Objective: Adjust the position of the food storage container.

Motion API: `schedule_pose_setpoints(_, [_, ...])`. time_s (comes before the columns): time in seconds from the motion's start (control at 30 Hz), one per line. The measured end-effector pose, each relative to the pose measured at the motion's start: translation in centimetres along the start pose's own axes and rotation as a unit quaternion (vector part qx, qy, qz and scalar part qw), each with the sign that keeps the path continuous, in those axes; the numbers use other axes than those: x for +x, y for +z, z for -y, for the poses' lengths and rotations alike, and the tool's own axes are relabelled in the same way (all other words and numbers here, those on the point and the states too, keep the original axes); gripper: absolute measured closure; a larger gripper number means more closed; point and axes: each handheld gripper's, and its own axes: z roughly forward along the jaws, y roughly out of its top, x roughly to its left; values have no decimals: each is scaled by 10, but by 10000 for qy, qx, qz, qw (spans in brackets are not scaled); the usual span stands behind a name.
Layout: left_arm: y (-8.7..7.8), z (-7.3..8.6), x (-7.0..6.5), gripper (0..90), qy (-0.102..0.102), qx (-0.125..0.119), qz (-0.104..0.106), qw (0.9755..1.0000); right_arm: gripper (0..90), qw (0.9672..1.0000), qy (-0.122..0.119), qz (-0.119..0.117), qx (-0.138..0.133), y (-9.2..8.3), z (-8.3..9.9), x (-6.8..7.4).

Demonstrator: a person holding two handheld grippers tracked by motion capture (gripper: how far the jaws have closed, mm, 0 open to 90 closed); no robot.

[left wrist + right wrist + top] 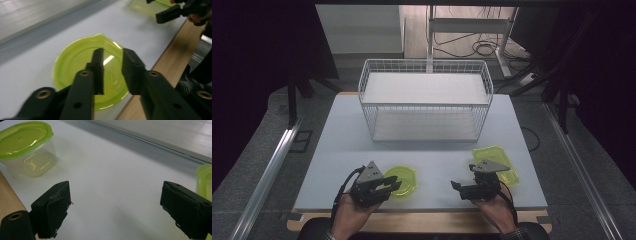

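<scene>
A round clear container with a green lid (404, 180) sits near the table's front edge, left of centre. My left gripper (387, 186) hovers at its left side; in the left gripper view the lid (75, 62) lies below the jaws, and the gripper (113, 53) stands open by a narrow gap with nothing between the jaws. A rectangular green-lidded container (497, 162) sits at the front right. My right gripper (465, 177) is just in front of it, pointing left, its jaws wide open (115, 202) over bare table. The right gripper view takes in the round container (25, 145) and the rectangular container's edge (205, 180).
A white wire basket (424, 100) with two shelves stands at the back middle of the white table (342, 145). A wooden strip (162, 67) borders the table's front edge. In the left gripper view the right gripper (175, 12) appears far off.
</scene>
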Motion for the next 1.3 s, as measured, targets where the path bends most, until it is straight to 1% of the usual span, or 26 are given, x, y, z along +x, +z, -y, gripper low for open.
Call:
schedule_pose_setpoints(0.07, [4, -1, -4, 833, 57, 58, 102, 9999, 98, 10000, -22, 4, 14, 0, 0, 1])
schedule_pose_setpoints(0.13, [9, -3, -9, 869, 124, 138, 128, 9997, 98, 10000, -52, 14, 32, 1, 0, 1])
schedule_pose_setpoints(0.2, [13, -3, -12, 897, 141, 150, 185, 9996, 98, 10000, -67, 19, 42, 1, 0, 2])
schedule_pose_setpoints(0.37, [23, -5, -21, 900, 148, 190, 353, 9991, 98, 9999, -119, 14, 102, 3, 1, 3])
schedule_pose_setpoints(0.5, [32, -5, -26, 900, 160, 244, 369, 9989, 99, 9998, -143, 7, 128, 4, 1, 4])
schedule_pose_setpoints(0.67, [41, -1, -28, 900, 113, 337, 219, 9991, 100, 9997, -166, -12, 153, 4, 1, 4])
schedule_pose_setpoints(0.73, [43, 0, -27, 900, 65, 361, 239, 9990, 100, 9997, -168, -11, 156, 4, 1, 4])
schedule_pose_setpoints(0.9, [46, 2, -25, 900, -16, 408, 164, 9990, 102, 9997, -147, -25, 183, 4, 2, 4])
schedule_pose_setpoints(1.07, [44, 3, -17, 900, -99, 417, 37, 9991, 104, 9997, -141, -32, 179, 5, 2, 4])
schedule_pose_setpoints(1.13, [43, 4, -14, 900, -114, 429, -63, 9990, 104, 9997, -143, -35, 182, 5, 2, 4])
schedule_pose_setpoints(1.3, [41, 7, -1, 900, -270, 419, -211, 9985, 108, 9996, -177, -51, 212, 6, 2, 4])
